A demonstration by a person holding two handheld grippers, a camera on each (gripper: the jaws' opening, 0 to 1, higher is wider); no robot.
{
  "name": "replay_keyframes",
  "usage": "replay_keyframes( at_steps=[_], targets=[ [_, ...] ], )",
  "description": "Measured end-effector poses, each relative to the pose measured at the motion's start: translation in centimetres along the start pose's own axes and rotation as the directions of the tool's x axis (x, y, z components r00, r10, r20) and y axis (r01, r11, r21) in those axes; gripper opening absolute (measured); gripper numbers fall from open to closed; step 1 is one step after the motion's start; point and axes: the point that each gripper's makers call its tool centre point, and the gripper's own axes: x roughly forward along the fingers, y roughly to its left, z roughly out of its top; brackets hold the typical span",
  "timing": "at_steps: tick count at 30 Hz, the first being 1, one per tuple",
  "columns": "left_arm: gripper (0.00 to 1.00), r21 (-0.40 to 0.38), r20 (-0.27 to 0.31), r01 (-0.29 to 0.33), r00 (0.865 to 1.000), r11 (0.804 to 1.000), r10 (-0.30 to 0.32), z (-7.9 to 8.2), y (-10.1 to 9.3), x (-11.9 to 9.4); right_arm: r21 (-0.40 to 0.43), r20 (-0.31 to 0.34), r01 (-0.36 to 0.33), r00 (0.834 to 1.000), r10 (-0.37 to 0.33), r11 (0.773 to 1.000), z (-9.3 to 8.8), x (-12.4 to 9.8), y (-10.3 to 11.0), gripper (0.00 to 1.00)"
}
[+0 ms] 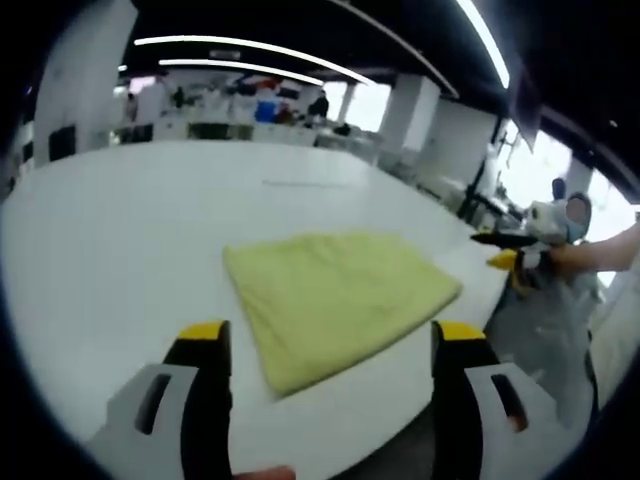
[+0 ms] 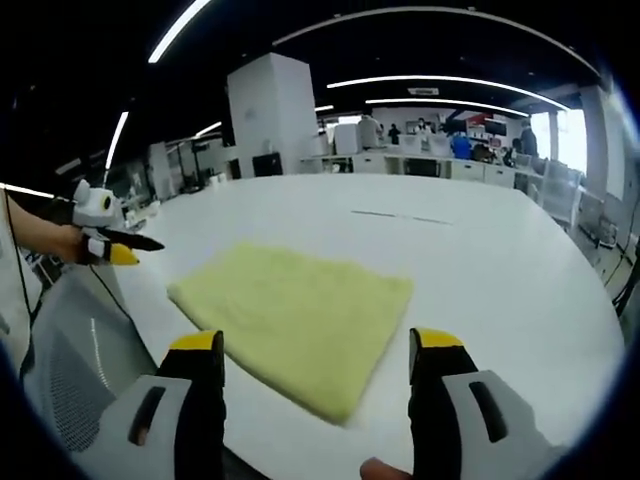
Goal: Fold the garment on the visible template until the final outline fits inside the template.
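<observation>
A folded pale yellow garment [image 1: 335, 298] lies flat on the white table [image 1: 120, 230], a rough rectangle with a thicker folded edge toward me. My left gripper [image 1: 330, 345] is open, held above the table's near edge just short of the cloth, with nothing between its yellow-tipped jaws. In the right gripper view the same garment [image 2: 300, 315] lies ahead of my right gripper [image 2: 315, 345], which also stands open and empty. The right gripper [image 1: 505, 250] appears at the right of the left gripper view, and the left gripper [image 2: 110, 245] at the left of the right gripper view. No template outline can be made out.
The large white table [image 2: 480, 260] stretches far beyond the cloth, with a faint dark line [image 2: 395, 215] marked on it. A person's arm [image 1: 600, 250] and grey clothing show at the table's edge. Desks, pillars and people stand in the background.
</observation>
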Motion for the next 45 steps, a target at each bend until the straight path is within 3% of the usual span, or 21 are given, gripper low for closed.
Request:
replay_keyframes(
  at_steps=[45],
  targets=[
    [0.74,0.002,-0.007,-0.017,1.000,1.000,0.017,0.5,0.7,0.2,0.024,-0.021,0.015,1.000,-0.015,1.000,-1.2,-0.4,-0.2,0.73]
  ],
)
